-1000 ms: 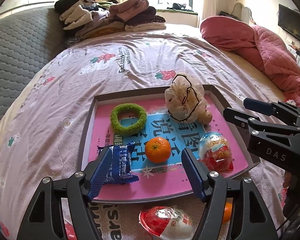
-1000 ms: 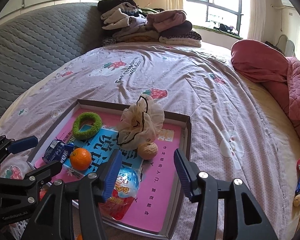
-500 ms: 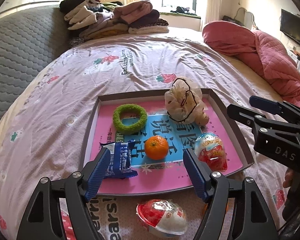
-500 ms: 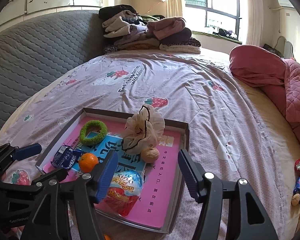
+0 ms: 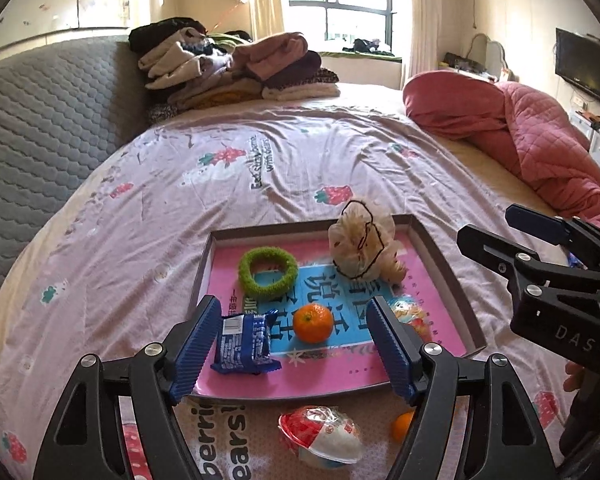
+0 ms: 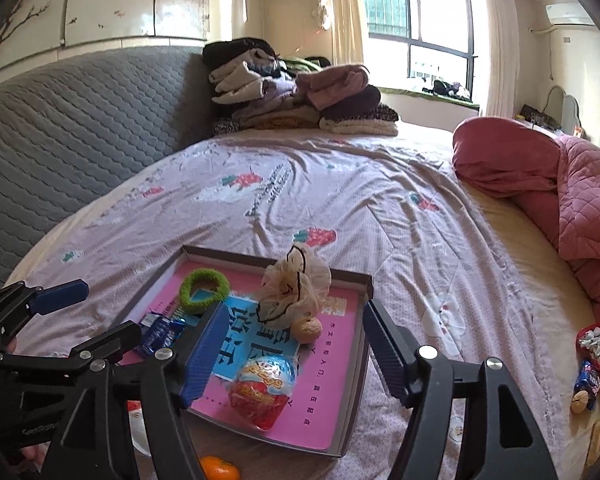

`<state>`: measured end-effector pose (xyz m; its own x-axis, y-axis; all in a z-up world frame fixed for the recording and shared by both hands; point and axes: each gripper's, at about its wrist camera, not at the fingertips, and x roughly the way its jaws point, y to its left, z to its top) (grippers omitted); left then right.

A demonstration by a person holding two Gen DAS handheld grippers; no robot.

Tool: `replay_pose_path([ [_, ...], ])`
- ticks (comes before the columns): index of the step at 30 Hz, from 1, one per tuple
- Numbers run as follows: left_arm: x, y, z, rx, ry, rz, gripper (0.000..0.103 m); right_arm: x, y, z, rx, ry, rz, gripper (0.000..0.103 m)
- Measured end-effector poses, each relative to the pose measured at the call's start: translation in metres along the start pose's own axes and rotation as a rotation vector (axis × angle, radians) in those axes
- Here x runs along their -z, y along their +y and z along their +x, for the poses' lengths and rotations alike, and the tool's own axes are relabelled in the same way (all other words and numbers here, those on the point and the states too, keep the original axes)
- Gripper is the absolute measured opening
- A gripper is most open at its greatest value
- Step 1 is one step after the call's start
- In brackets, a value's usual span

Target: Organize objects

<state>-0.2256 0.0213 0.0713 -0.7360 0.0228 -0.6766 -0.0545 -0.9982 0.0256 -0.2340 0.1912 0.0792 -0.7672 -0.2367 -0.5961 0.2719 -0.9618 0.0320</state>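
Left wrist view: left gripper (image 5: 294,344) low in foreground, fingers spread wide, nothing between pads but air, hovering over near edge of tray (image 5: 440,256). Tray (shallow, grey rim, pink-and-blue printed sheet inside) flat on the bedspread (image 5: 260,176). Inside: green fuzzy ring (image 5: 268,267) at back left, beige mesh pouf (image 5: 360,240) w/ black cord at back right, blue snack packet (image 5: 244,342) front left just beside left pad, orange (image 5: 313,323) centre front, wrapped toy egg (image 5: 414,316) front right, partly hidden behind right pad. Outside tray, on bedspread nearer cam: second toy egg (image 5: 322,438) (red/white) and second orange (image 5: 404,426), latter mostly hidden by finger. Right gripper (image 5: 536,248) at right edge, seen side-on, apart from tray contents. Folded clothes pile (image 5: 236,68) at far end, pink quilt (image 5: 520,136) at right.

Right wrist view: right gripper (image 6: 294,354) also wide, holding nothing, above near right part of tray (image 6: 368,292). Toy egg (image 6: 264,390) between the fingers in the picture but untouched, lying on tray floor. Walnut (image 6: 309,329) tucked against pouf (image 6: 296,286); ring (image 6: 204,290) and packet (image 6: 158,332) further left. Loose orange (image 6: 219,470) outside tray at bottom edge. Left gripper (image 6: 72,320) at left, over tray's left side. Small cluster of snacks & a scrunchie (image 6: 592,342) well apart at right edge (details too small to tell).
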Motion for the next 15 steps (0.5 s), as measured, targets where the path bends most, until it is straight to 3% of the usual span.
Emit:
replay_pose_path([
  [15, 0.002, -0.001, -0.057, -0.019, -0.097, 0.008, 0.076, -0.004, 0.015, -0.074, 0.008, -0.181, -0.014, 0.069],
])
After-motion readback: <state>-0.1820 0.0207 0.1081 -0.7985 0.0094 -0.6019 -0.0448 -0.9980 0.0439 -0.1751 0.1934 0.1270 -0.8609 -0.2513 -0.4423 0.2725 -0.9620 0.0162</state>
